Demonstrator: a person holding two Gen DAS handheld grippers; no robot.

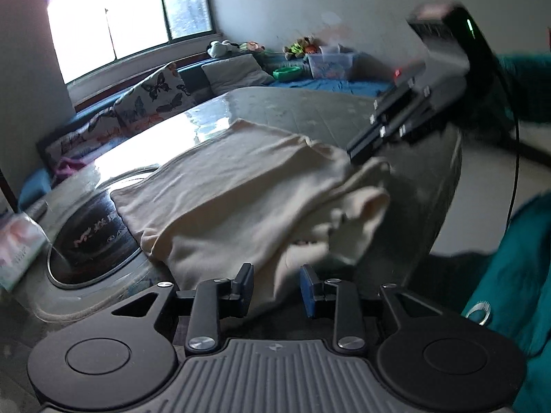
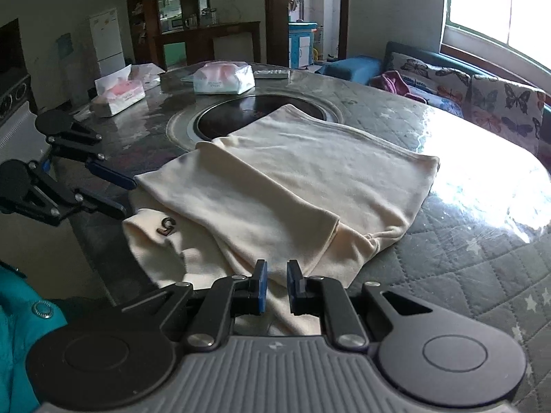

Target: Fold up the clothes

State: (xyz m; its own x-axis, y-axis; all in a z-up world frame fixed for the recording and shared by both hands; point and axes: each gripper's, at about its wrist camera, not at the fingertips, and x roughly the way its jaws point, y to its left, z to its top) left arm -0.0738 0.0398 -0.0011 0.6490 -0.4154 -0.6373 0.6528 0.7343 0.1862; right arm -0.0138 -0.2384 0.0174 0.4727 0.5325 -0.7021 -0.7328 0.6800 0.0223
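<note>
**While the right gripper (image 2: 276, 287) pinches the cloth, the left gripper (image 1: 275, 275) stands open**

Where the table (image 2: 465, 247) curves round under its glossy quilted cover, the widest free room lies to the right of the cloth in the right wrist view, though window glare washes out that stretch of surface. The table's near edge drops away on the left of that view, with bare floor beyond. A sofa with butterfly cushions (image 2: 499, 99) runs close along the far side.

The cream garment (image 2: 310, 179) lies flat near this edge, one panel folded over another. Its far corner overlaps the round black inset (image 2: 234, 117) in the tabletop, and its near end spills toward the table's rim in loose folds. Two tissue packs (image 2: 224, 81) sit well apart from it on the far side.

The right gripper's jaws are narrow and clamped on a bunch of the garment's near hem; the left wrist view shows the same pinch, badly blurred. The left gripper's jaws stand apart with no cloth pressed between them; one fingertip is just at the garment's side edge.

A small dark emblem (image 2: 166, 226) on the lower layer is too small to read. A teal sleeve (image 1: 516, 275) is cut off at the frame edge.
</note>
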